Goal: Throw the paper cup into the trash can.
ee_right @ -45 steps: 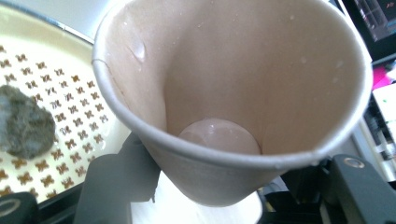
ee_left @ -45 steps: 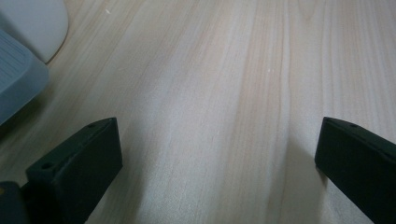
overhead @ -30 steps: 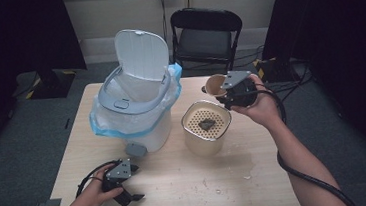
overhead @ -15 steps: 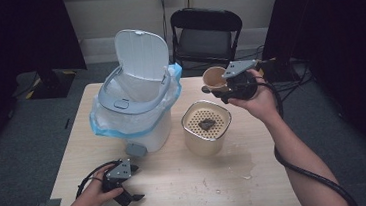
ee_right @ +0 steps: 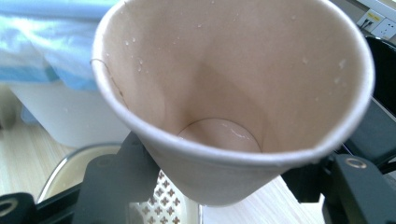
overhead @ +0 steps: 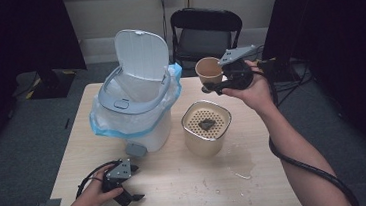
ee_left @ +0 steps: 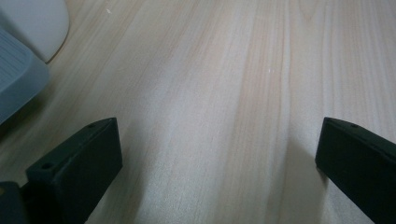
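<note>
Cup [ee_right: 233, 107] pinched at mid-wall between right gripper [overhead: 219, 83] jaws, likely light, thin, crushable, wet inside, best held gently there; left gripper [overhead: 128, 190] spread, empty.

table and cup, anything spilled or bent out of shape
Yes. A wet patch lies on the table beside the strainer tub. The paper cup, held tipped in the right gripper, is squeezed out of round, its rim dented, with droplets on the inside wall. The tub's strainer holds a dark scrap.
</note>
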The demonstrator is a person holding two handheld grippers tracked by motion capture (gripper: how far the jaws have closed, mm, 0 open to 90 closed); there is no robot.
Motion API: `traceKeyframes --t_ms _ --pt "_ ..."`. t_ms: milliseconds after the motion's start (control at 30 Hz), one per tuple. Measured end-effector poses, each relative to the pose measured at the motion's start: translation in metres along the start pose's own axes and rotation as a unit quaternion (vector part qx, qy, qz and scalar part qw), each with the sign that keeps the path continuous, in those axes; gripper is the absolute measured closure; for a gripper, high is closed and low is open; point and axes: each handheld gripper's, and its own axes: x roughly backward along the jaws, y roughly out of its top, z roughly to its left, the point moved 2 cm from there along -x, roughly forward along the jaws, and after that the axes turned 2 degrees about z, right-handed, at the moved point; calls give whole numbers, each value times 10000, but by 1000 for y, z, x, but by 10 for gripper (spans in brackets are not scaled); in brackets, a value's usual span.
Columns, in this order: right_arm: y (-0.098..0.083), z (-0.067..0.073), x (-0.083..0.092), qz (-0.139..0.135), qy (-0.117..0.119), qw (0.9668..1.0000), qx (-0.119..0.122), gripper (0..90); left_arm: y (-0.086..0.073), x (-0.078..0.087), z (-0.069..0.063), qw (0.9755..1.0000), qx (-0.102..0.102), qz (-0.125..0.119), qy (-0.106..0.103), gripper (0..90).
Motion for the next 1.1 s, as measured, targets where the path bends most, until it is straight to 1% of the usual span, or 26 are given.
traceKeyframes --t_ms 33,67,167,200,300,400,500,567,600,667,700,867,1100 --pt "3 0 1 -14 17 10000 -47 391 0 0 0 10000 4 4 1 0" --pt "6 -1 2 -16 -3 10000 -6 391 0 0 0 10000 6 7 3 0" --pt "12 -1 4 -40 4 10000 -18 391 0 0 0 10000 2 3 4 0" --pt "18 0 6 -53 29 10000 17 390 0 0 0 10000 5 7 4 0" --pt "29 5 8 -86 152 9998 24 389 0 0 0 10000 5 11 12 0" --pt "44 12 9 -67 241 9996 159 388 0 0 0 10000 4 13 9 0" --pt "61 22 8 -114 341 9991 243 387 0 0 0 10000 2 12 10 0" --pt "70 28 6 -125 421 9986 303 387 0 0 0 10000 7 16 6 0" --pt "73 30 5 -108 428 9984 344 387 0 0 -1 10000 55 8 -43 0" --pt "82 36 1 -97 516 9977 432 387 0 0 -1 10000 53 8 -44 0" --pt "85 39 0 -117 542 9975 436 387 0 0 -1 10000 54 7 -44 0" --pt "95 47 -7 -130 687 9963 499 385 0 0 -1 10000 54 7 -45 0" --pt "102 53 -18 -122 812 9955 474 380 0 0 -1 10000 55 10 -47 0"
